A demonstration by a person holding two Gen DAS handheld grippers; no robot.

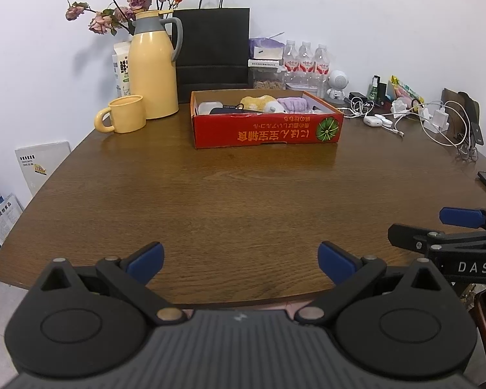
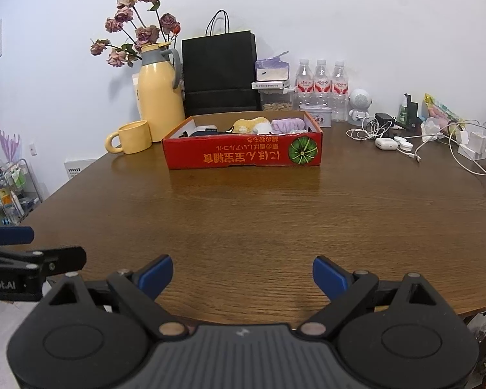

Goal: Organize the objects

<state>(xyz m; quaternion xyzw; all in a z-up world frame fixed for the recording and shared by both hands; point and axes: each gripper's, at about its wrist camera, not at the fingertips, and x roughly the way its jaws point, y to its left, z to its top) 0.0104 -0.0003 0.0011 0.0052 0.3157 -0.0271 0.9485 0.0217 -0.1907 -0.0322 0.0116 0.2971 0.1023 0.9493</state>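
The red box (image 1: 265, 123) is sitting toward the back of the wooden table (image 1: 210, 201), and it is already holding several things: a white item (image 1: 207, 107), a dark pouch (image 1: 225, 110), a yellow plush (image 1: 257, 102) and a lilac cloth (image 1: 291, 103) are lying inside it. Judging by that, and by the bare stretch of table in front of you, most of the gathering looks done, though whether the box's contents need further sorting is hard to tell from here.

What may be left is lying to the right of the box: a tangle of white cables (image 2: 418, 149), an earbud case (image 2: 385, 143) and white chargers (image 2: 473, 142) are spreading along that edge. The yellow mug (image 1: 123, 115) and yellow jug (image 1: 154, 68) are standing left of the box, seemingly in place.

You are holding the left gripper (image 1: 239, 259) low over the near edge of the table, jaws spread wide and carrying nothing. The right gripper (image 2: 243, 274) is hovering just beside it, likewise spread apart and empty. Both are well apart from the box.
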